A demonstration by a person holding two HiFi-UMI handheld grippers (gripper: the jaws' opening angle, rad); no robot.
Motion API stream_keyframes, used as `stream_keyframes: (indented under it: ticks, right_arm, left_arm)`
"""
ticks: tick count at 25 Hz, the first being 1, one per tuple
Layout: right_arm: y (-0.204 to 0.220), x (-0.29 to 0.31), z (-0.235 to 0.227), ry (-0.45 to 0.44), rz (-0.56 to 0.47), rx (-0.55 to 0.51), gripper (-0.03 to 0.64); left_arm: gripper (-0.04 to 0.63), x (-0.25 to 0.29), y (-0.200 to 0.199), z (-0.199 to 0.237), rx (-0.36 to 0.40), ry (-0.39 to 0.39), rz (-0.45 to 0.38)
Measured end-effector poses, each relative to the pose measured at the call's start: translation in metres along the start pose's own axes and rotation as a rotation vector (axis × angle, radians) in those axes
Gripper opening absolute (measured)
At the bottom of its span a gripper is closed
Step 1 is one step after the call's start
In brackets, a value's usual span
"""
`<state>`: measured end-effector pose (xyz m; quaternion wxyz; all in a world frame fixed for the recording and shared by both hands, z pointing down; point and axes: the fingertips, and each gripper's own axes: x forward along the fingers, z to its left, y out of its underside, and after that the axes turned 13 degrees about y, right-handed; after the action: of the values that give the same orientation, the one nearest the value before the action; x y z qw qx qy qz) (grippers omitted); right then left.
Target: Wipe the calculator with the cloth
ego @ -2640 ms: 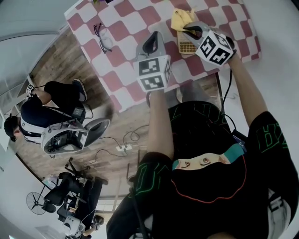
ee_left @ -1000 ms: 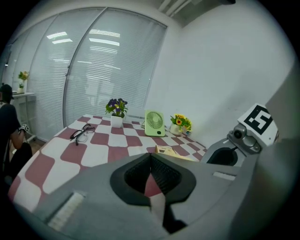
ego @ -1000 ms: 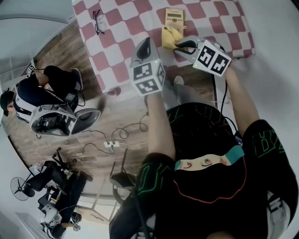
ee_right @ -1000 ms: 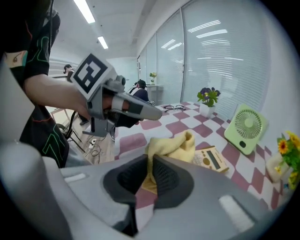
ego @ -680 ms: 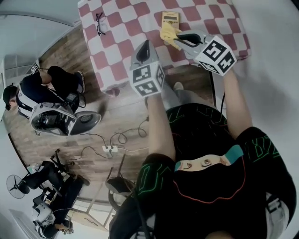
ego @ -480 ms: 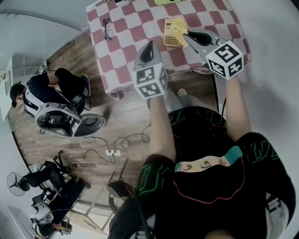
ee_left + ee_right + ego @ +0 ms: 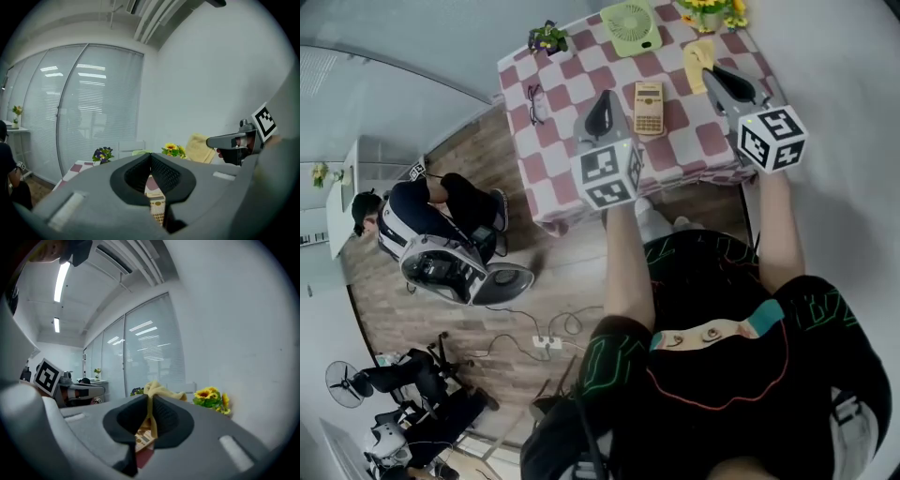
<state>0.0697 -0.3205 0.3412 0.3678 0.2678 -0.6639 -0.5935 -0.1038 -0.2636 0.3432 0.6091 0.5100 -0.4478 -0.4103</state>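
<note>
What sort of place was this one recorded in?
Probably an office or lab room: tall glass walls with white blinds, a wood-plank floor with a white power strip lying on it, and a small table under a red-and-white checked cloth.

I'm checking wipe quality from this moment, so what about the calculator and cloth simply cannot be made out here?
On the calculator, display and key print: too small in the head view, mostly hidden behind the left tongs in the left gripper view.
Smears on it: too small in any view.
Of the cloth: near end covered by the right tongs in the head view; whether it touches the table is unclear.
</note>
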Motion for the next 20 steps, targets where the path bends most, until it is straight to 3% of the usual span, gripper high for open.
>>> stream_keyframes:
  ticks: [11,20]
  right_arm:
    - [-0.043,0.014,-0.049,0.132,-0.104,0.026,0.037]
    - [-0.058,0.03,-0.059,0.155,-0.125,-0.013,0.037]
  left_arm:
    - [0.011,0.022,-0.06,0.013,0.101,-0.02,-0.095]
    - [0.011,0.034,-0.078,0.024,0.125,-0.044,-0.133]
